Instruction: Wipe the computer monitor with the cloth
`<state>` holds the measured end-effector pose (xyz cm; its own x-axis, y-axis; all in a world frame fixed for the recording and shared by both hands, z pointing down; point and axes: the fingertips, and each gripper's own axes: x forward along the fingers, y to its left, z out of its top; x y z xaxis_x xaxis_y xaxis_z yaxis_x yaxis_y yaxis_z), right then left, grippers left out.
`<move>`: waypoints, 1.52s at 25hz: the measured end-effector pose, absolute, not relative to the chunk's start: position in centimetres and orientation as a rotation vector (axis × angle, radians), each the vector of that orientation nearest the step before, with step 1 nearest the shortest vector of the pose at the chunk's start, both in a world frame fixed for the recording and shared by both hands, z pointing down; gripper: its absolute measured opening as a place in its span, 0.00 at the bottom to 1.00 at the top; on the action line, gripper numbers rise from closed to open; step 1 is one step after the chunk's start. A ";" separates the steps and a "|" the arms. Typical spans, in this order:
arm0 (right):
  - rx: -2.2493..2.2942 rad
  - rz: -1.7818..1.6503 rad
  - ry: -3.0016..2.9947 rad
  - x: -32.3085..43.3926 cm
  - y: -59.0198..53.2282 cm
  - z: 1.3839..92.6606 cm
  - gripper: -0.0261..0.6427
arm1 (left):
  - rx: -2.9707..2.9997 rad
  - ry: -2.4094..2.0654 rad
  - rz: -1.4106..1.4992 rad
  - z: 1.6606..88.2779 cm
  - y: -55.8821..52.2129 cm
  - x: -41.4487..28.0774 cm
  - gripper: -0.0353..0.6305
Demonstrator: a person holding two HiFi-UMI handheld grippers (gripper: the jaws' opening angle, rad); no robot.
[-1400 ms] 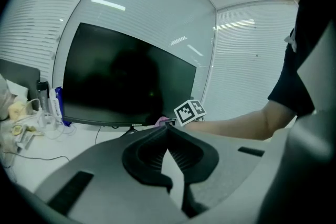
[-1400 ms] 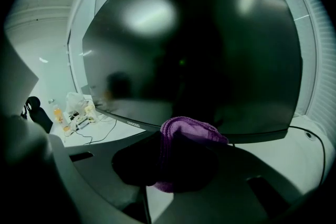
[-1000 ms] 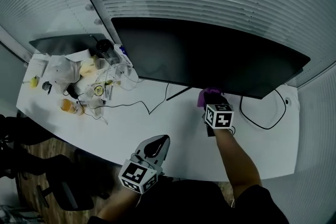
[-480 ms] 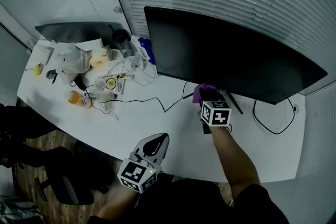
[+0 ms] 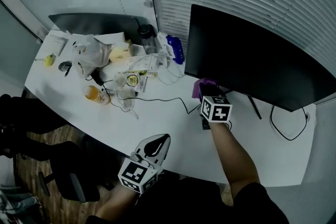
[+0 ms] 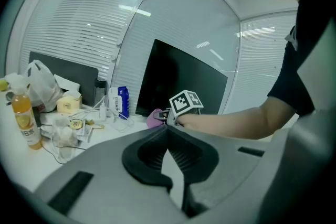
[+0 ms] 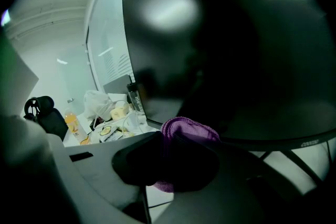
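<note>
At bottom centre, the left gripper (image 5: 153,147) hangs back, jaws closed on nothing, clear of the work; mid-frame, the right gripper (image 5: 209,94) pinches the purple cloth (image 5: 202,84), bunched ahead of its jaws. That likely lets fabric alone meet the monitor (image 5: 252,63), by whose lower left edge it sits.

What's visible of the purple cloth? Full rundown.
The purple cloth is soft, nubby fabric, microfibre by its look, bunched into a wad. It is clamped between the fingers of the right gripper and bulges out past them, above and below. It sits at the lower left corner of the black computer monitor; whether it touches the screen cannot be told.
</note>
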<state>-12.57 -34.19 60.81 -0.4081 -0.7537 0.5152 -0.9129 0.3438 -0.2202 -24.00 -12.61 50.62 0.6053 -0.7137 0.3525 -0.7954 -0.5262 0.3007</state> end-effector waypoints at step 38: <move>1.509 0.997 -2.464 -23.4 -36.3 59.4 0.16 | 2.376 -1.182 0.240 51.9 -14.2 -31.5 0.06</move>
<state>-23.41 -36.29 59.37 -0.5097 -0.7671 0.3896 -0.8222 0.3009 -0.4831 -31.47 -14.16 51.86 0.6128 -0.7056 0.3557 -0.7885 -0.5165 0.3339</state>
